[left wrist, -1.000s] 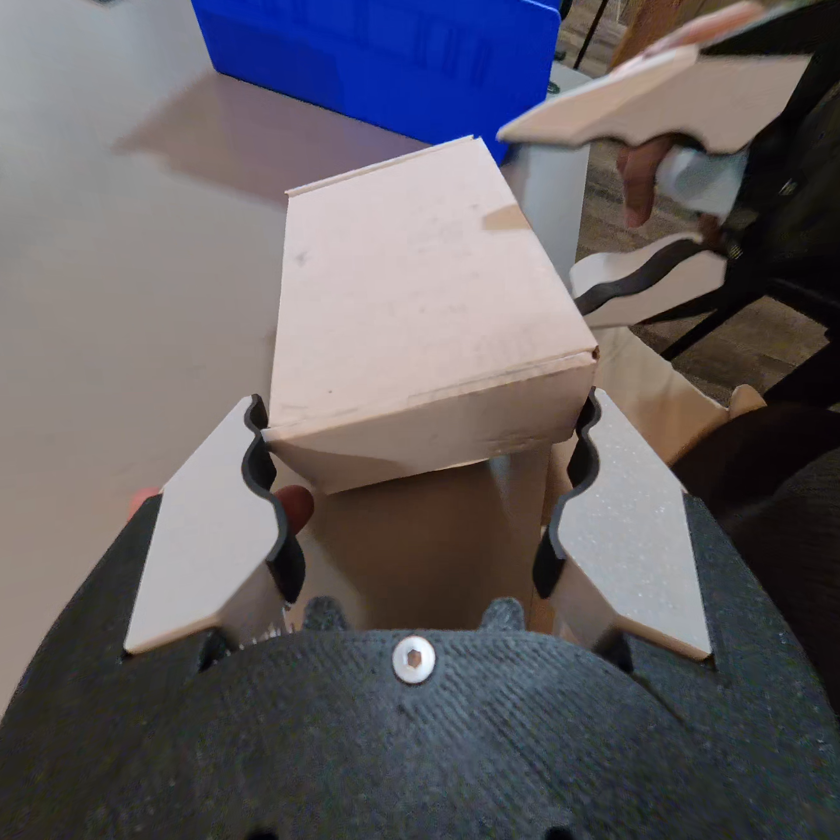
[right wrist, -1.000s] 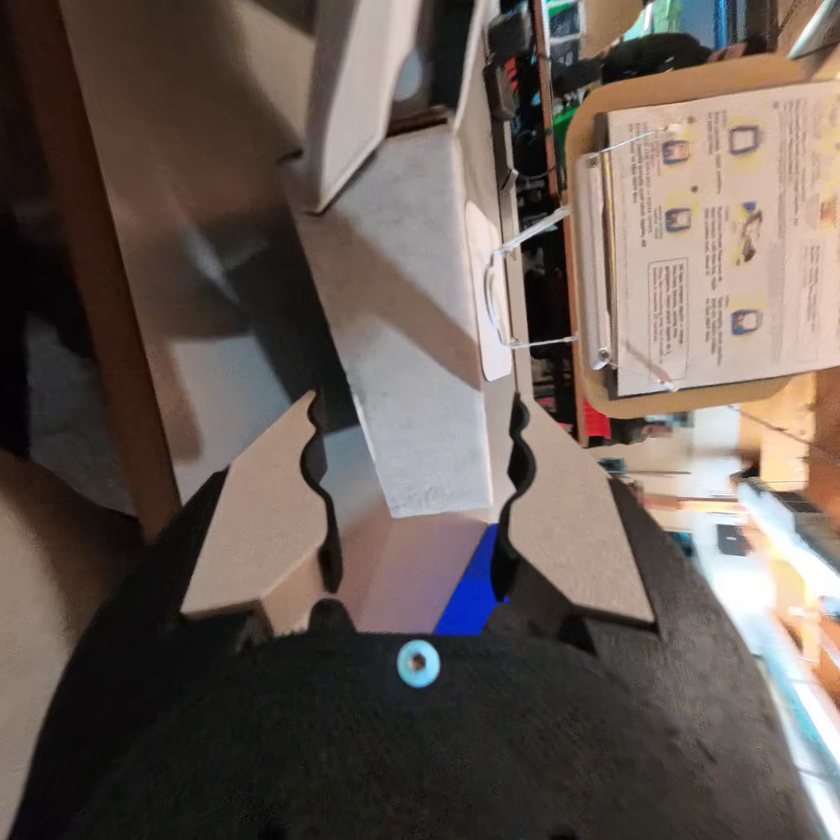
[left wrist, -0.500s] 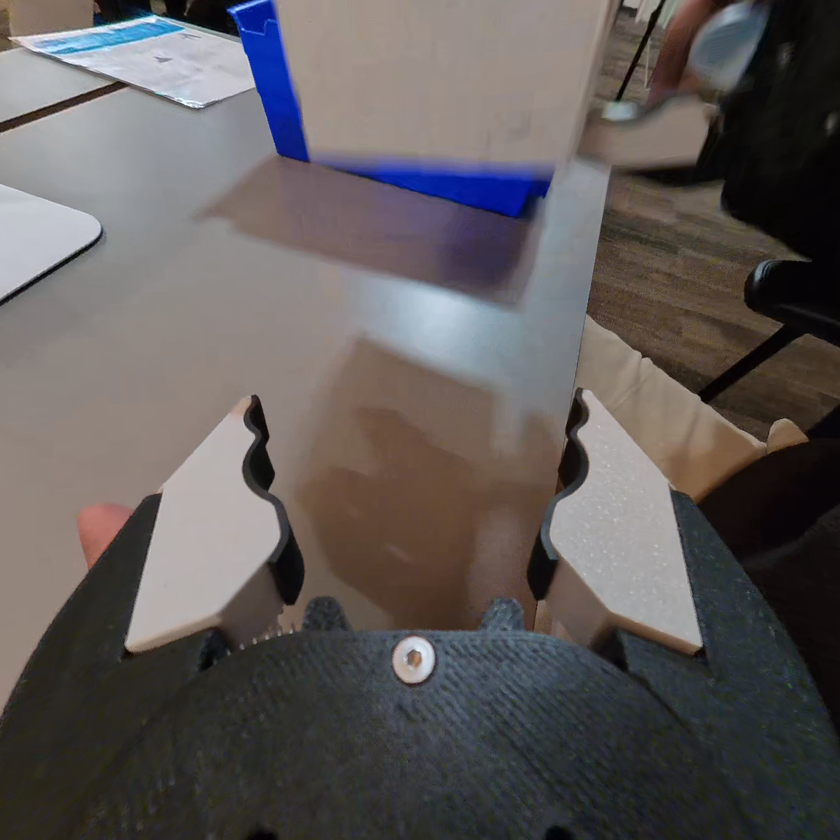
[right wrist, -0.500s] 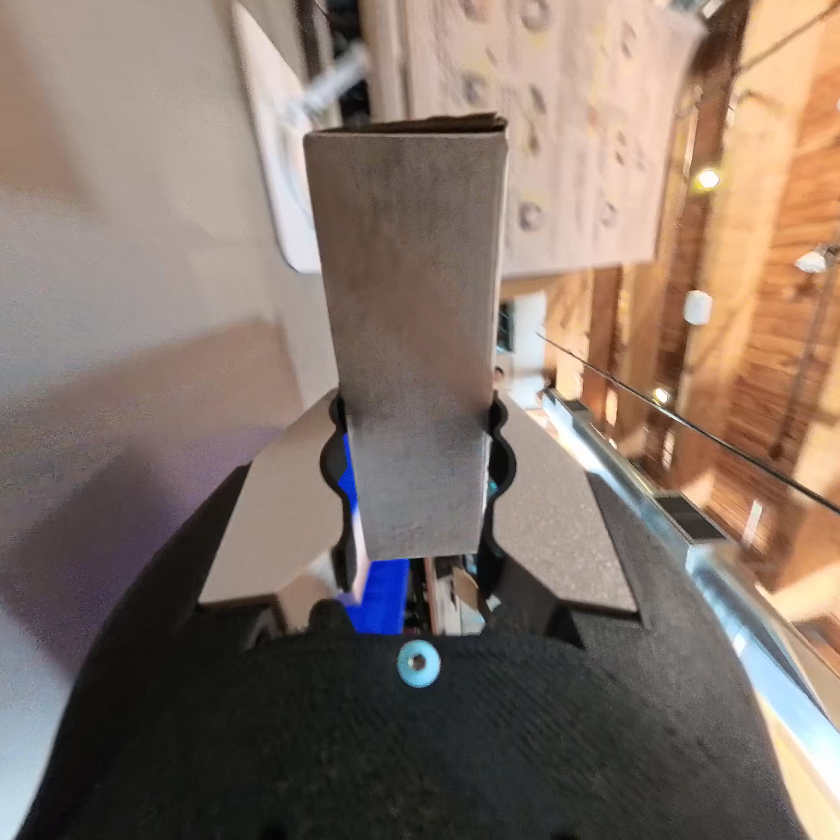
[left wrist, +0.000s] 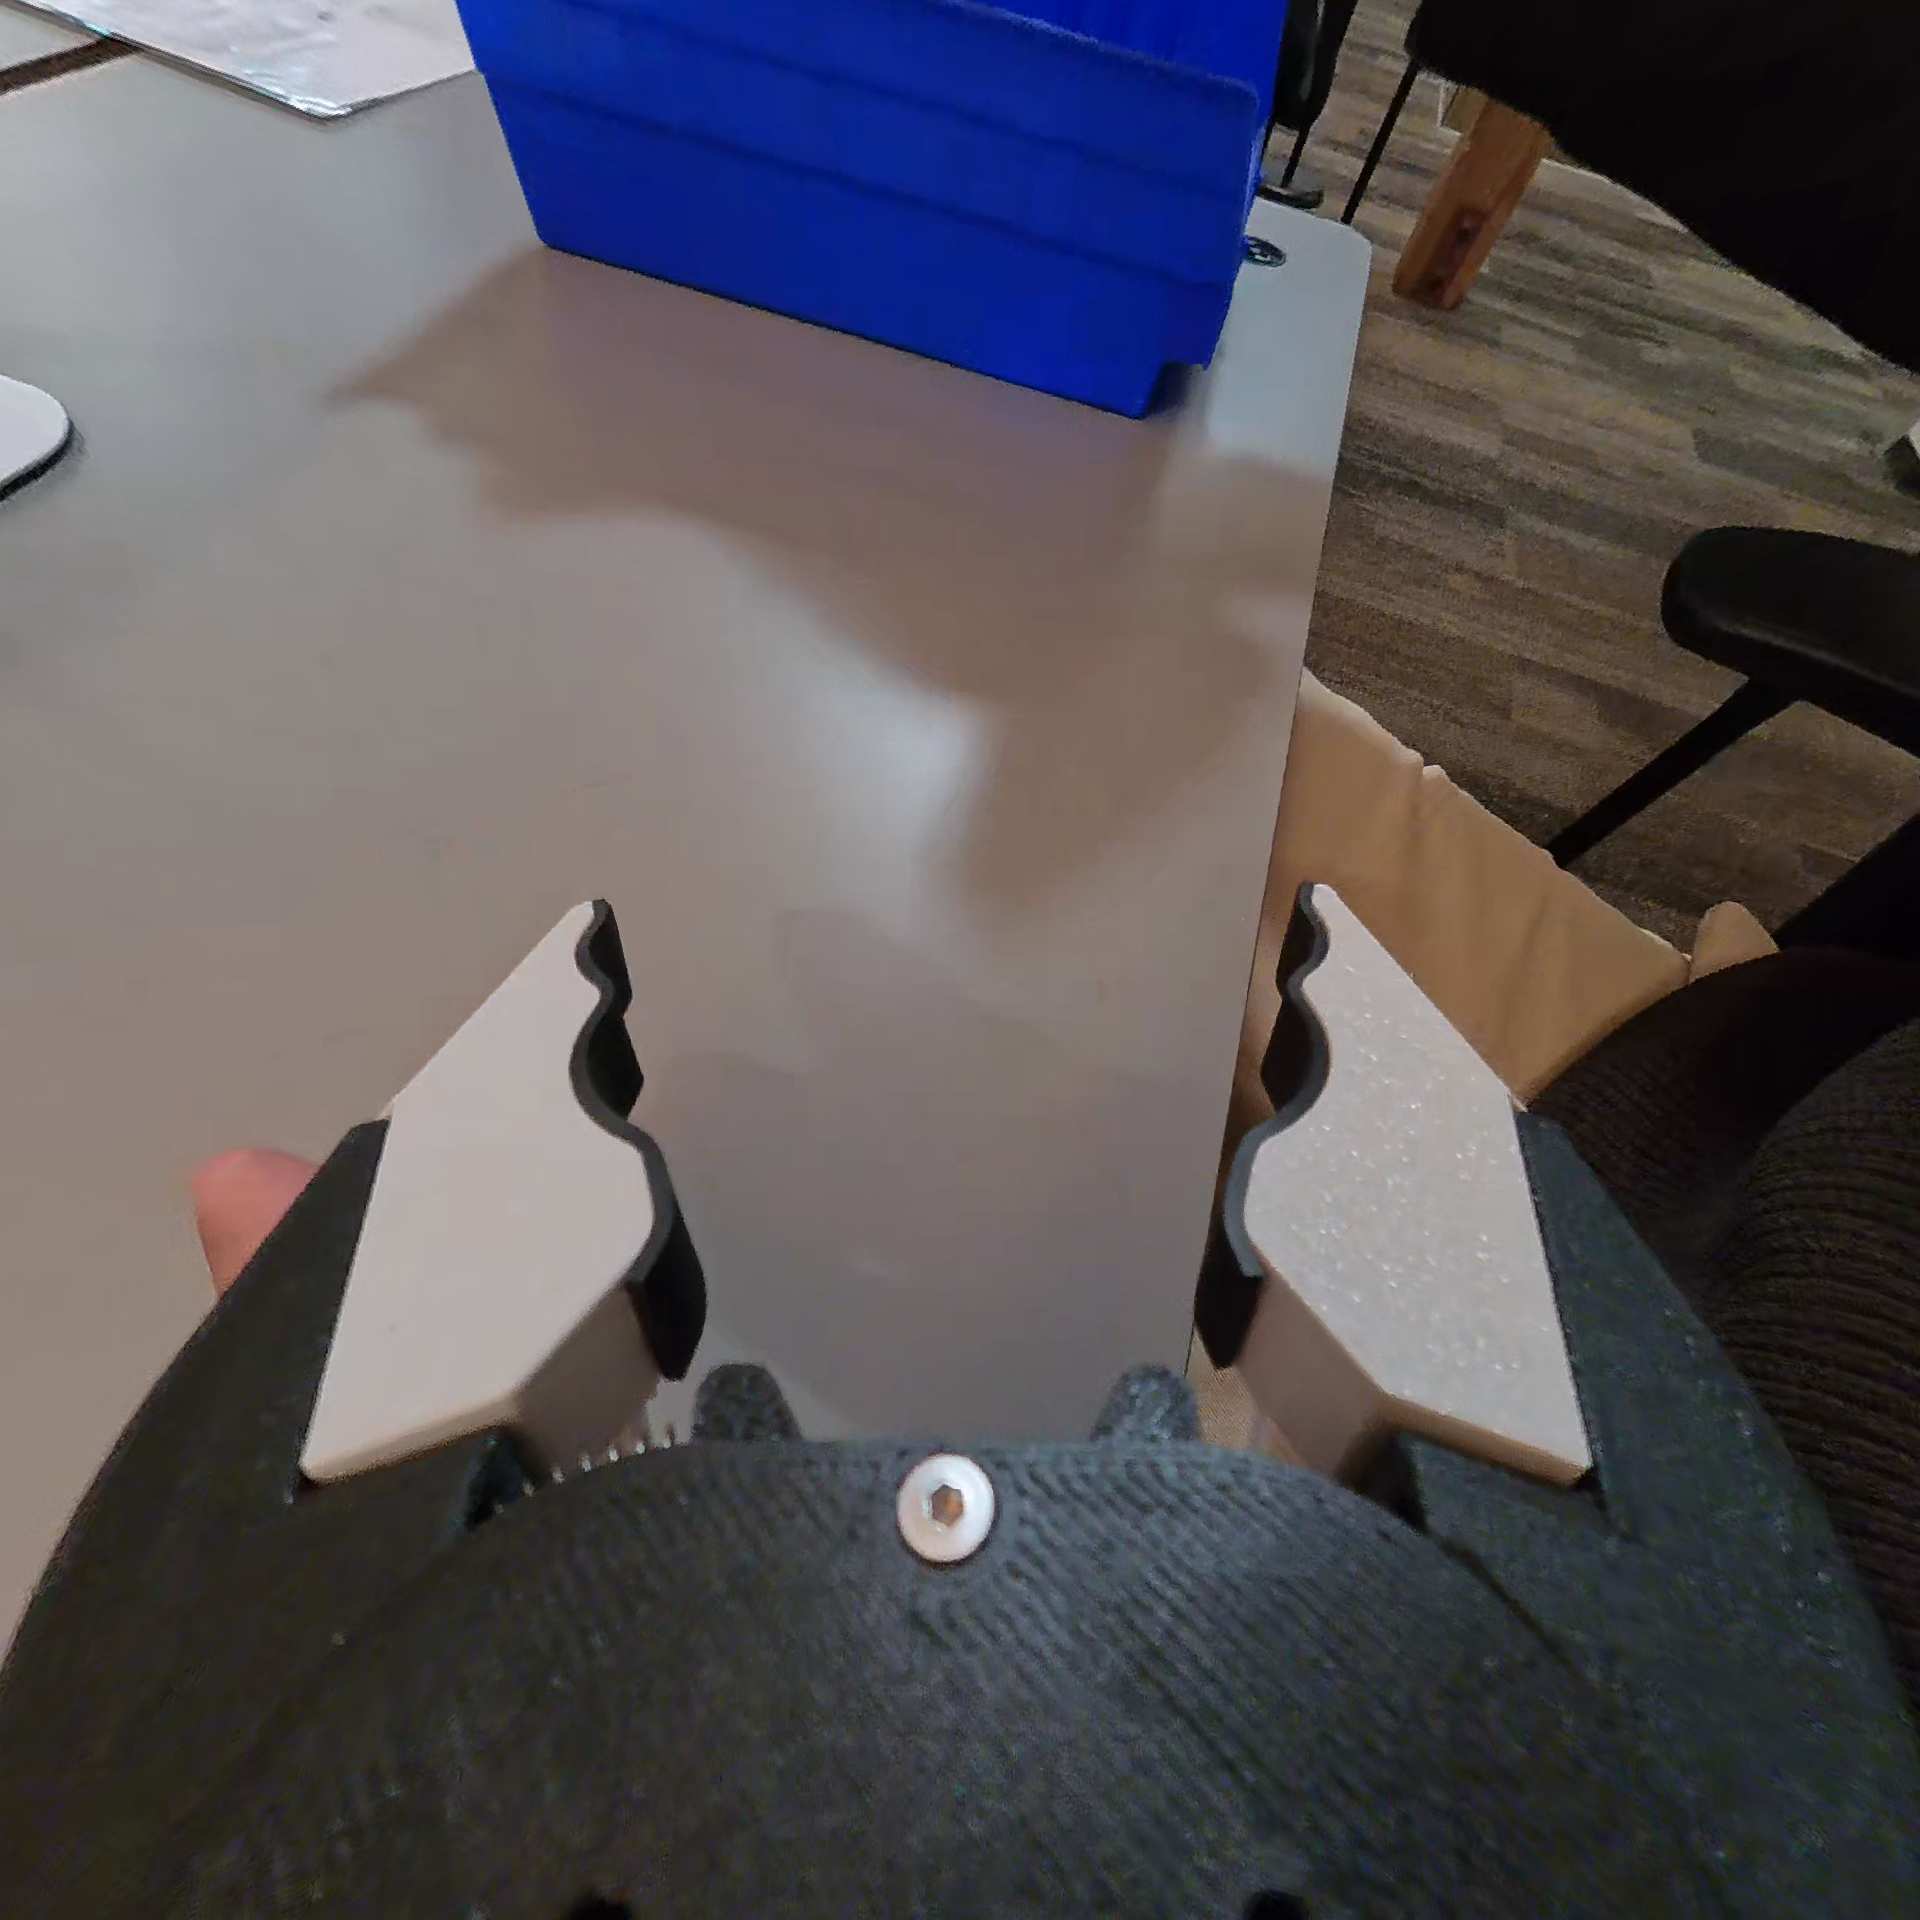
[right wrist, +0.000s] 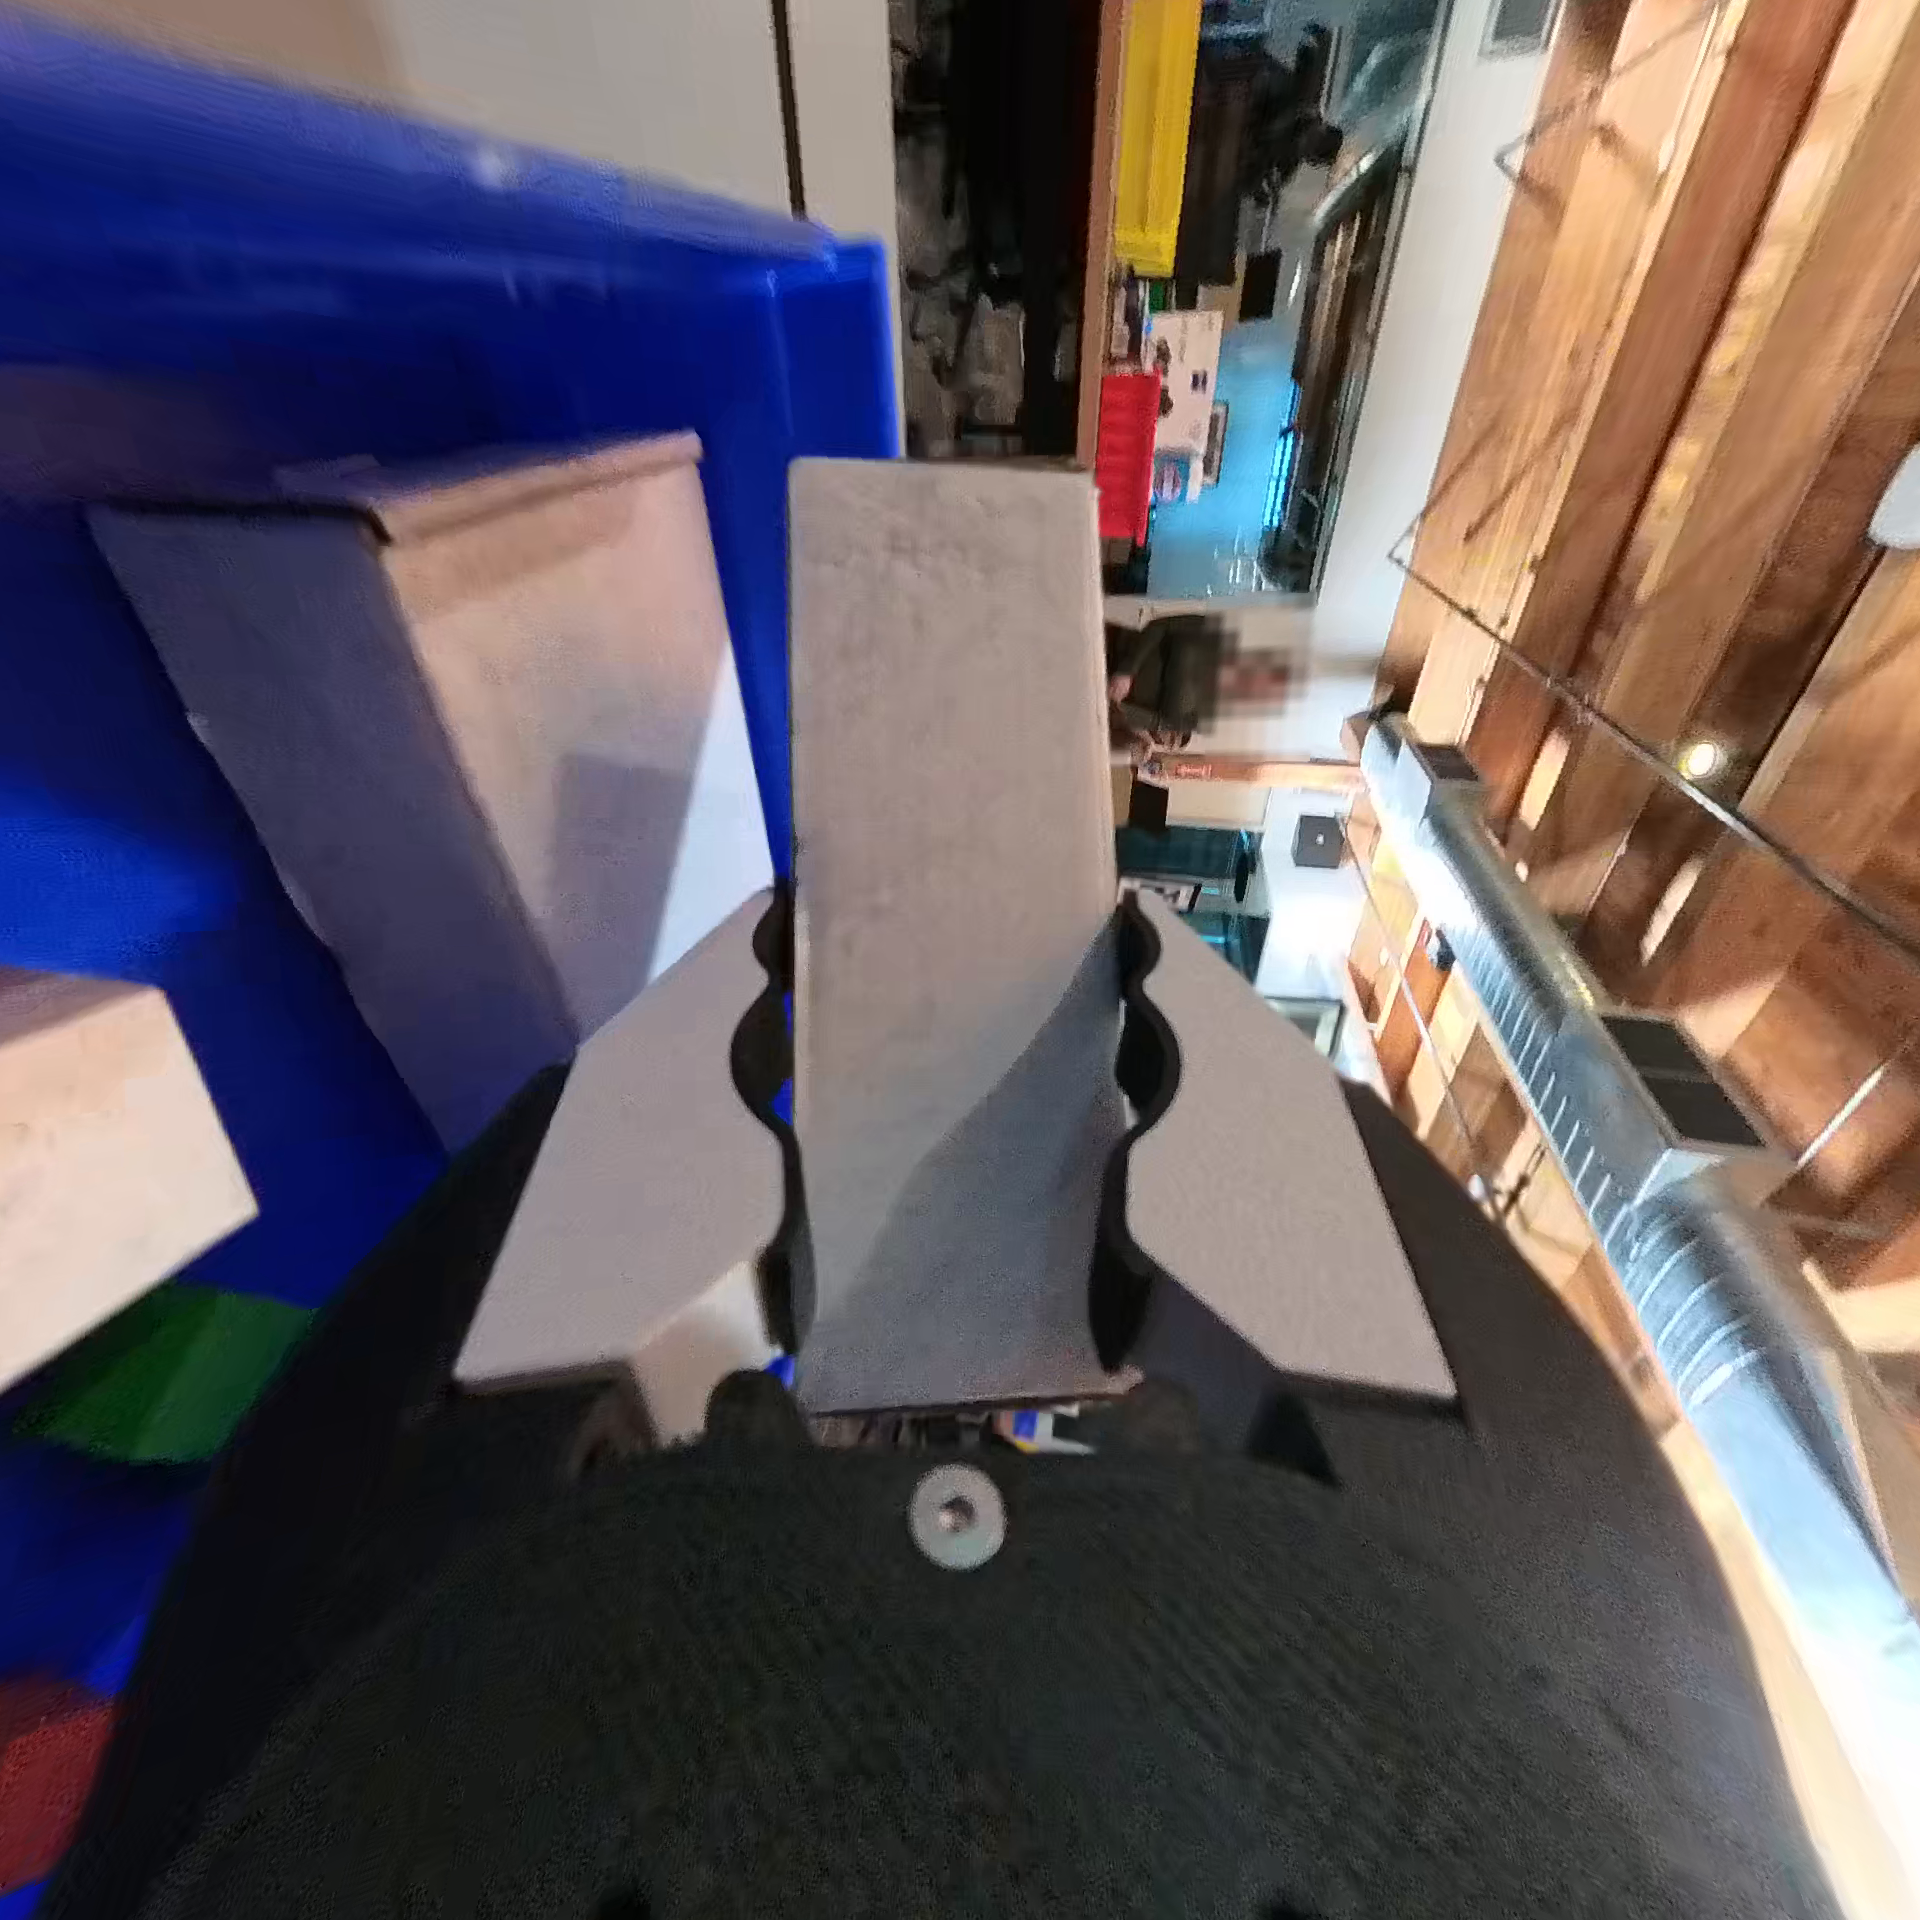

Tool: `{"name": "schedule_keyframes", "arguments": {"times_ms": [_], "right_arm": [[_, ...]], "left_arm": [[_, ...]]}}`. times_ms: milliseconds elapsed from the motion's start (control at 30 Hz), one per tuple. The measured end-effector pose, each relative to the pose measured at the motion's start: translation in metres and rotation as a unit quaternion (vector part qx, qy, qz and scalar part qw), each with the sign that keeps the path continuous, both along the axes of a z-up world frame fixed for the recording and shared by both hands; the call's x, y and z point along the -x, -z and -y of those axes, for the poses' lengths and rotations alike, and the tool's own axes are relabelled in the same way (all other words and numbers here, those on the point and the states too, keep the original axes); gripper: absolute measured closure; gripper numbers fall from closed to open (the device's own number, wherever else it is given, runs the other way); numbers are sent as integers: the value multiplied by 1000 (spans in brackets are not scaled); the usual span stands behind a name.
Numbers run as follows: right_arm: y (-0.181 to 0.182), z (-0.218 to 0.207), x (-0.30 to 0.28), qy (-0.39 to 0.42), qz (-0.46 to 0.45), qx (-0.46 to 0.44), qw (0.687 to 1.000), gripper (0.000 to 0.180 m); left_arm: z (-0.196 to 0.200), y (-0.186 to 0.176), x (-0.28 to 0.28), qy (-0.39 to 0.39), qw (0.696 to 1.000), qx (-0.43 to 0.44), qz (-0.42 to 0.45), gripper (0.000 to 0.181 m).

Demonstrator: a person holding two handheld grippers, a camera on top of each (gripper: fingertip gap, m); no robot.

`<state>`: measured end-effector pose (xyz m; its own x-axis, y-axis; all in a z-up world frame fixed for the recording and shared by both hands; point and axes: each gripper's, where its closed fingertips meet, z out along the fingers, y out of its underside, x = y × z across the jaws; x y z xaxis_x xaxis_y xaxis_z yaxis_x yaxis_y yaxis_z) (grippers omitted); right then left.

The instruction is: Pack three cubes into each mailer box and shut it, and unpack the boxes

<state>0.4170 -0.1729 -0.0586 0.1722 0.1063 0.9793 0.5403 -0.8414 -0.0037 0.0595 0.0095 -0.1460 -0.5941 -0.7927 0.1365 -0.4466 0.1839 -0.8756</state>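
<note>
Jaws: left gripper (left wrist: 951, 1132) spread wide w/ nothing between, over bare table (left wrist: 520, 675); right gripper (right wrist: 951, 1132) clamped on closed mailer box (right wrist: 940, 831), now beside blue bin (right wrist: 312, 312) w/ other boxes (right wrist: 436, 707). Vs 1 s ago: left had the box; handed over, likely being binned.

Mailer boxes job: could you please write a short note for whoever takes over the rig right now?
Right claw: shut on a closed mailer box, held beside the blue bin.
Left claw: open, holding nothing, over bare table in front of the bin.
In the bin: another closed box and part of a third; green and red things below, too blurred to name.
Done: the held box is shut; its contents cannot be seen.
Left, probably: set this box in the bin. Remaining boxes and unpacking cannot be judged from here.
</note>
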Motion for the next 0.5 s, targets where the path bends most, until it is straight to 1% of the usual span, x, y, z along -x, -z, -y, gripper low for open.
{"name": "schedule_keyframes", "arguments": {"times_ms": [133,300,500], "right_arm": [[9,-15,18,-33,-12,5,999,118],[26,-15,35,-61,-22,12,998,119],[31,6,37,-36,-78,-14,996,118]], "left_arm": [[-3,1,1,-4,1000,6,-5,59],[-6,3,4,-12,1000,4,-5,61],[-2,0,9,-16,1000,-7,5,61]]}}
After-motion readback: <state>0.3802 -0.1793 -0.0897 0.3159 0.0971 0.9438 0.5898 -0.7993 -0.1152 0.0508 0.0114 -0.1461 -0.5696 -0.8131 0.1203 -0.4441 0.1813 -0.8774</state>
